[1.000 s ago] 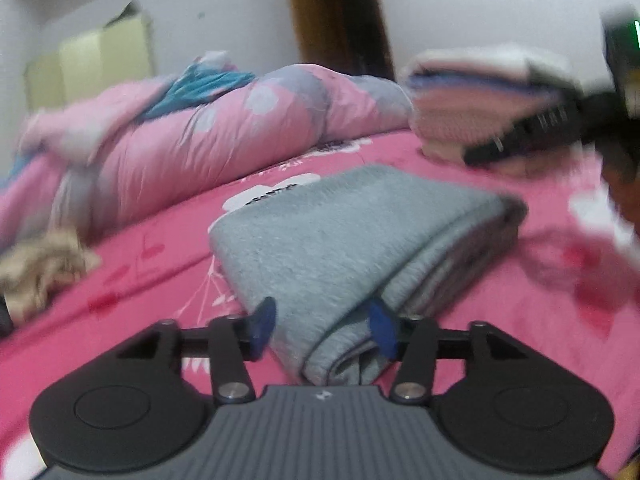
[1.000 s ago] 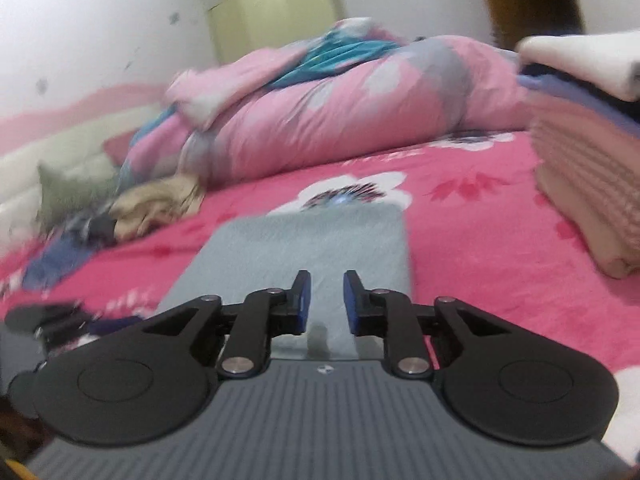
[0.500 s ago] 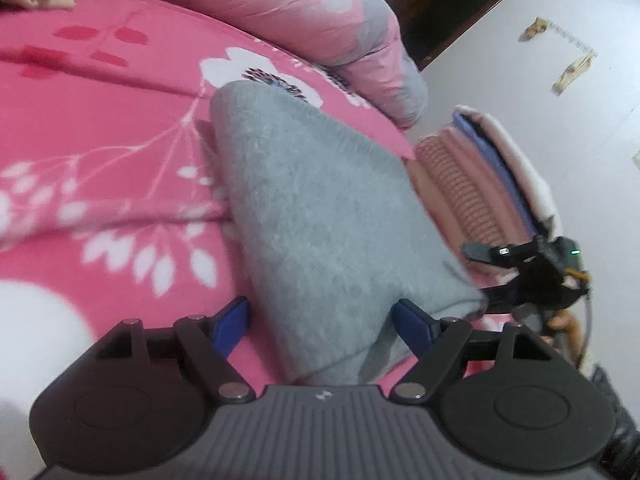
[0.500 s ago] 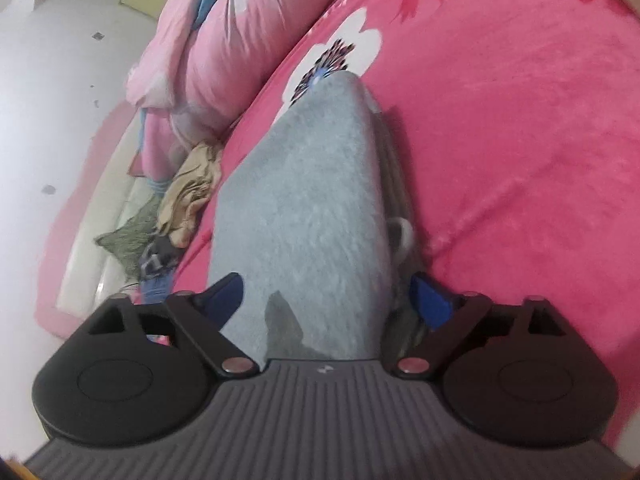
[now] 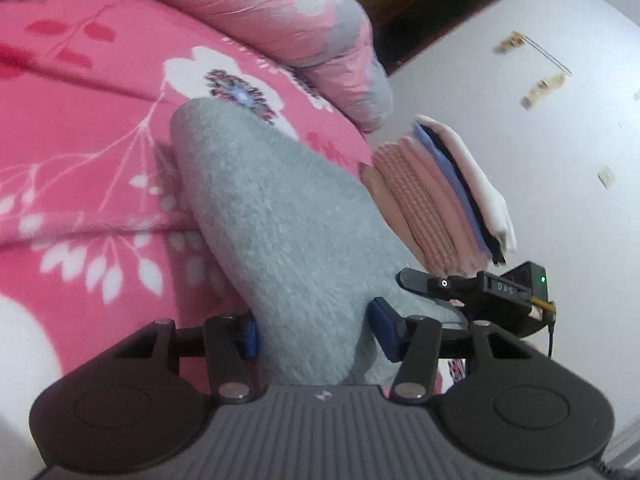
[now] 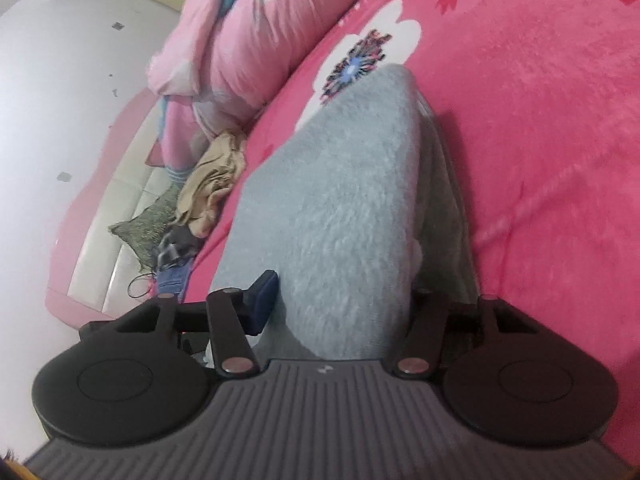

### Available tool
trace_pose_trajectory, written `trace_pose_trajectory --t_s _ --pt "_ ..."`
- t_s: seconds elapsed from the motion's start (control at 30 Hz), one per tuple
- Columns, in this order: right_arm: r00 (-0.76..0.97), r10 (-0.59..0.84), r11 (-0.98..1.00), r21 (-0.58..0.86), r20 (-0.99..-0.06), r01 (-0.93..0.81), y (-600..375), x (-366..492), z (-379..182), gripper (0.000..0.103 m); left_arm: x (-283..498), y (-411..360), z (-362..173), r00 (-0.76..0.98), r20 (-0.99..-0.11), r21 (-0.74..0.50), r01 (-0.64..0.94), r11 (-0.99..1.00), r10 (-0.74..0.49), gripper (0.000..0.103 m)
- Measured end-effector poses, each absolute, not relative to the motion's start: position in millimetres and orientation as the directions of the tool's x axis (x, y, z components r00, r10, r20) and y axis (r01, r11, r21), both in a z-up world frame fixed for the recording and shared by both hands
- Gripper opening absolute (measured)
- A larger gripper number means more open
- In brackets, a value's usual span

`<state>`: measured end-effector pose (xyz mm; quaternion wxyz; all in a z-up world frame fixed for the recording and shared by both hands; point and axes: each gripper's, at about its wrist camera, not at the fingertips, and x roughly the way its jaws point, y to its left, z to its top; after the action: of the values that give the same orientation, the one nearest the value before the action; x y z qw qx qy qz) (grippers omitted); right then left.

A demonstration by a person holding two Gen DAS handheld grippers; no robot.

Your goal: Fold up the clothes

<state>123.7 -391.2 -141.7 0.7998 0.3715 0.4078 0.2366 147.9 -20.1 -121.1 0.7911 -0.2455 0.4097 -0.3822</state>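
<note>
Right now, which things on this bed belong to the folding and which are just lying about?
Folding: grey folded garment, left hand-held gripper, right hand-held gripper, stack of folded clothes.
Lying about: pink duvet, beige cloth, green cushion.

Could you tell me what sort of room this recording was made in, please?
Most likely a bedroom: a bed with a pink floral blanket, a bunched pink duvet at its far end, and a stack of folded clothes beside the folded grey garment.
</note>
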Motion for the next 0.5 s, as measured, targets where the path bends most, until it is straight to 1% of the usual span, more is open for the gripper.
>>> trace_pose_trajectory --t_s 0.2,0.27,0.3,0.33,0.37,0.4,0.43,0.5 --pt "0.550 0.703 0.589 0.802 -0.452 -0.095 -378.0 54.6 -126.5 0.051 85.9 5.0 -114.8 0.301 -0.466 -0.687 0.470 0.555 -0.832 0.055" --pt "0.534 0.712 0.595 0.796 -0.456 -0.113 -369.0 21.7 -128.1 0.051 62.0 16.1 -119.8 0.278 -0.480 -0.676 0.487 0.553 -0.832 0.059" --pt "0.528 0.709 0.607 0.785 -0.467 -0.121 -365.3 8.6 -130.1 0.052 54.3 18.9 -125.1 0.278 -0.507 -0.660 0.483 0.575 -0.816 0.060" --pt "0.534 0.690 0.635 0.763 -0.489 -0.121 -362.9 -0.5 -132.8 0.057 46.9 21.8 -129.9 0.283 -0.535 -0.641 0.478 0.601 -0.796 0.060" --pt "0.545 0.664 0.666 0.737 -0.513 -0.117 -360.9 -8.6 -135.6 0.060 41.1 25.2 -132.7 0.301 -0.554 -0.624 0.467 0.627 -0.776 0.061" --pt "0.558 0.647 0.674 0.731 -0.519 -0.103 -363.0 -13.3 -136.4 0.064 37.5 30.4 -133.3 0.318 -0.548 -0.632 0.449 0.632 -0.774 0.061" --pt "0.573 0.635 0.673 0.735 -0.517 -0.083 -366.9 -16.5 -136.4 0.065 34.4 36.7 -131.1 0.346 -0.534 -0.641 0.430 0.636 -0.772 0.061" --pt "0.610 0.603 0.679 0.732 -0.515 -0.052 -374.9 -22.2 -131.6 0.068 29.1 47.5 -118.3 0.426 -0.513 -0.614 0.425 0.665 -0.746 0.061"
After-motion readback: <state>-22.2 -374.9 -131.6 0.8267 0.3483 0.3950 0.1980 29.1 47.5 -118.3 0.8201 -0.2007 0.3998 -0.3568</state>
